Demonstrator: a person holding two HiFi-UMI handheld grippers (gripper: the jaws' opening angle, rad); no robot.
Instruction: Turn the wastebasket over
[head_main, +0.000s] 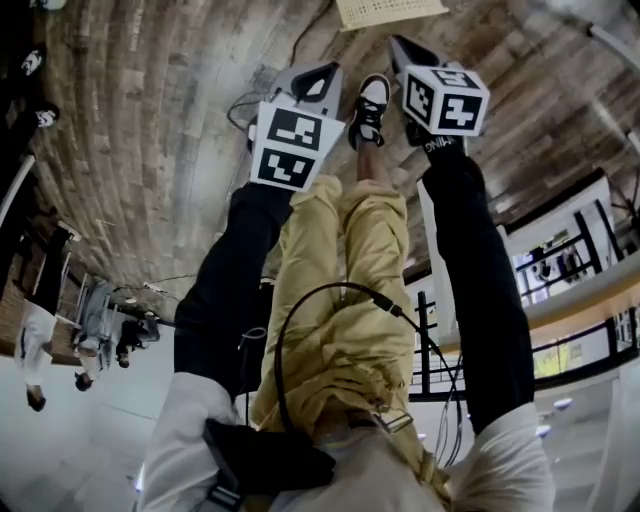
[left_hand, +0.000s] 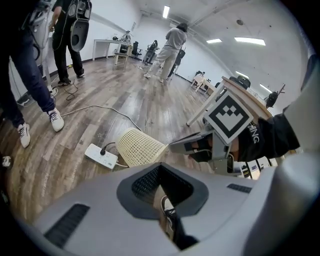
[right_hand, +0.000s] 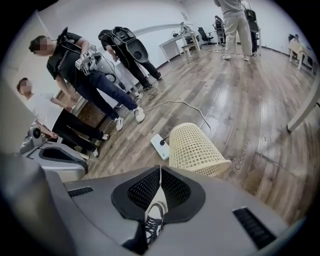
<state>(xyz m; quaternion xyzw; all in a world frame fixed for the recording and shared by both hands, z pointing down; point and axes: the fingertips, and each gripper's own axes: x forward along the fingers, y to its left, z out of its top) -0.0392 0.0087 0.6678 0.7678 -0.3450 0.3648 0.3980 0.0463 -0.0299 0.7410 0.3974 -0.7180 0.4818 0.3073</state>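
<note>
The cream lattice-weave plastic wastebasket (right_hand: 194, 149) sat on the grey-brown wood plank floor (right_hand: 260, 110), out in front of both grippers & clear of them. It was just beside a white power strip (right_hand: 159, 142) w/ a black plug in it. In the right gripper view it looked bottom-up: narrow closed end uppermost, wide rim toward the floor, a bit tilted. Whether the rim lay flat I couldn't tell. The left gripper (left_hand: 161, 174) had its fingers drawn together at the tips w/ nothing between them; only the person's black-and-white sneaker (head_main: 372, 105) showed thru the slot below. The right gripper (right_hand: 160, 176) was the same, fingers closed to a thin line, empty. The head view showed both held low either side of the khaki trouser leg (head_main: 350, 280), w/ just an edge of the wastebasket at the top of frame. My read: no contact w/ the wastebasket at this pt. Either the flip was done & it was left inverted, or it hadn't begun & the job was to bring it mouth-up; can't say which. Writing: white letters ending "ING" at the cuff of the black sleeve (head_main: 470, 270). Faint print on the floor by the rim started "Cc", rest illegible. The marker cubes (head_main: 292, 145) carried b/w square patterns only, no text.
</note>
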